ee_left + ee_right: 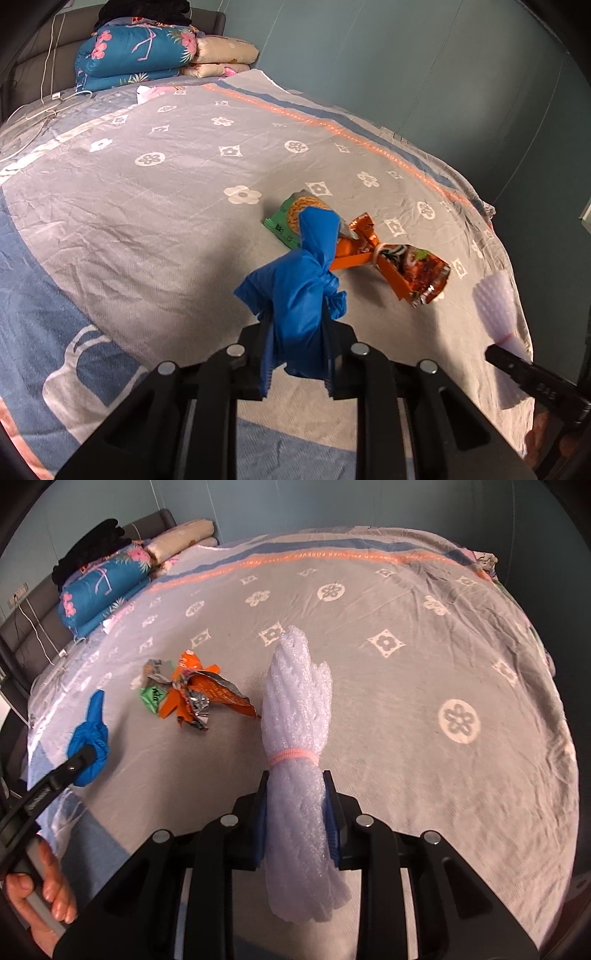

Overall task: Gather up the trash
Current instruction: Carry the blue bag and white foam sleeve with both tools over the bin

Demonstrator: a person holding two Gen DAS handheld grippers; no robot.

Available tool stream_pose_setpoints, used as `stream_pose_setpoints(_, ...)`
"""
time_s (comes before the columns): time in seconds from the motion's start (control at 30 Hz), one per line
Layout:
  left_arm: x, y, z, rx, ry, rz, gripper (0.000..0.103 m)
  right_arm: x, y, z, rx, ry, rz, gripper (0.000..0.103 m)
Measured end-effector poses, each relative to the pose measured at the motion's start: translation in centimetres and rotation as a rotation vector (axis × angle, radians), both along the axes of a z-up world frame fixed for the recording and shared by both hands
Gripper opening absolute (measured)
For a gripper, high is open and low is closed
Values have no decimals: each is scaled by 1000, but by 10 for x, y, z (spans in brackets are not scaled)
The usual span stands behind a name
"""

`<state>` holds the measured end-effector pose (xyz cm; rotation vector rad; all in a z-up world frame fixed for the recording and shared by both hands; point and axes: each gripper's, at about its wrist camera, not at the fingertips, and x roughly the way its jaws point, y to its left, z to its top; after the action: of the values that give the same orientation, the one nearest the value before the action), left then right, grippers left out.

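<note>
The left wrist view looks down along its own fingers, close over the bed (147, 192), facing the headboard corner and the far long edge. The right wrist view looks steeply down across the bed toward the same far edge. Both share the wrapper pile (369, 243) (192, 698) and folded bedding (136, 55) (99, 587).

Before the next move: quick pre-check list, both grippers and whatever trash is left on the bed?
1. Left gripper shut on the blue plastic bag: ok.
2. Right gripper shut on the white foam bundle: ok.
3. Both items lifted clear of the bedspread: cannot tell.
4. Bed cleared of trash: not ok; orange snack wrappers and green wrapper remain.
5. Free gripper for the wrappers: not ok, both full.
6. Bin in view for drop-off: not ok, none visible.
</note>
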<state>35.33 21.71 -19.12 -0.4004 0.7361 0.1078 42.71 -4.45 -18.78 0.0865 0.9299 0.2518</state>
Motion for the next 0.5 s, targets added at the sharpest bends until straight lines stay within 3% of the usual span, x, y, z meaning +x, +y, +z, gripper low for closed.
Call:
stream_pose_setpoints(0.3,-31,-27,25,-11,-47,-40,19,-68,-35,39,39,-43,20,25)
stream_pose_setpoints(0.5,-55,-71,56,99,-95,-108,19,-119,-65,67,51,-87,28,25)
